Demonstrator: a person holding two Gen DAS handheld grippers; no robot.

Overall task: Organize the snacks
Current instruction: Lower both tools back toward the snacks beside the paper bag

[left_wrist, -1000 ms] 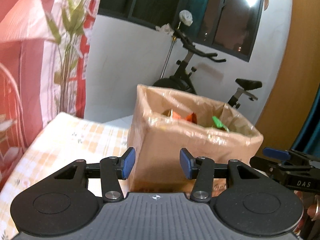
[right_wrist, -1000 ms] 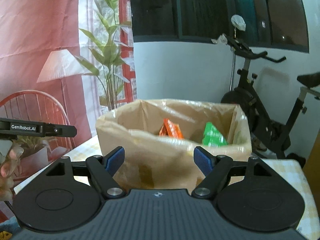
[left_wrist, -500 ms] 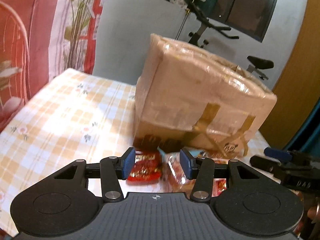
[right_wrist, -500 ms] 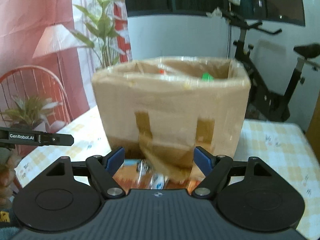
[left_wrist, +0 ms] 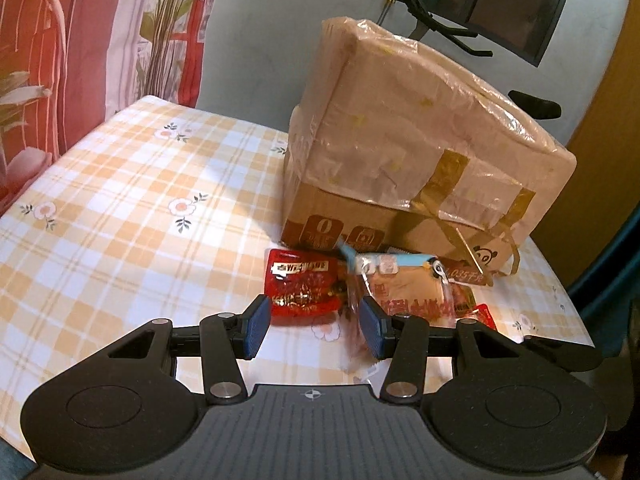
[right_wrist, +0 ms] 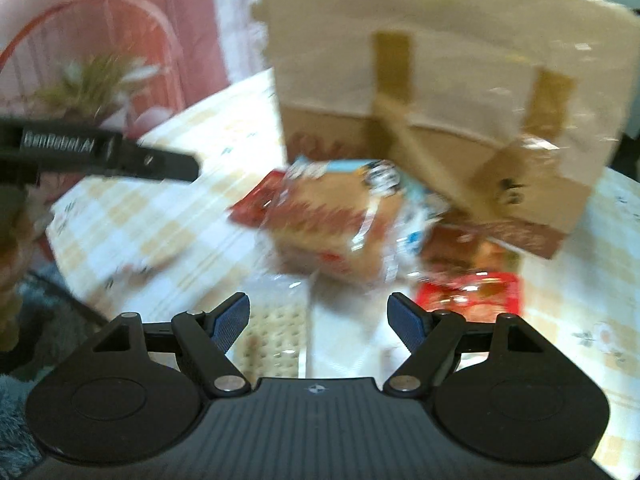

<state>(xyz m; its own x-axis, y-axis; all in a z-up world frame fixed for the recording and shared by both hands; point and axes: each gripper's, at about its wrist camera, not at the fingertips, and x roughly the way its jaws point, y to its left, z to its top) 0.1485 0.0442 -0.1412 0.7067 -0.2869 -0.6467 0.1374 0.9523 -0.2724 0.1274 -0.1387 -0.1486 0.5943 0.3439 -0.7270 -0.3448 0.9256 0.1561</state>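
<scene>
While your left gripper (left_wrist: 311,327) fingers stand open and empty, a red snack packet (left_wrist: 303,287) lies just ahead between them, likely your next pick. Right gripper (right_wrist: 319,322) fingers also open, nothing held; a tan wrapped snack (right_wrist: 332,224) sits ahead, blurred. Beyond both: one cardboard box (left_wrist: 416,152) on the checked table (left_wrist: 120,208), probably the drop spot. I count roughly three packets.

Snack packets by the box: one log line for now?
left gripper open | right gripper open | red packet, bread pack on table | box behind
</scene>
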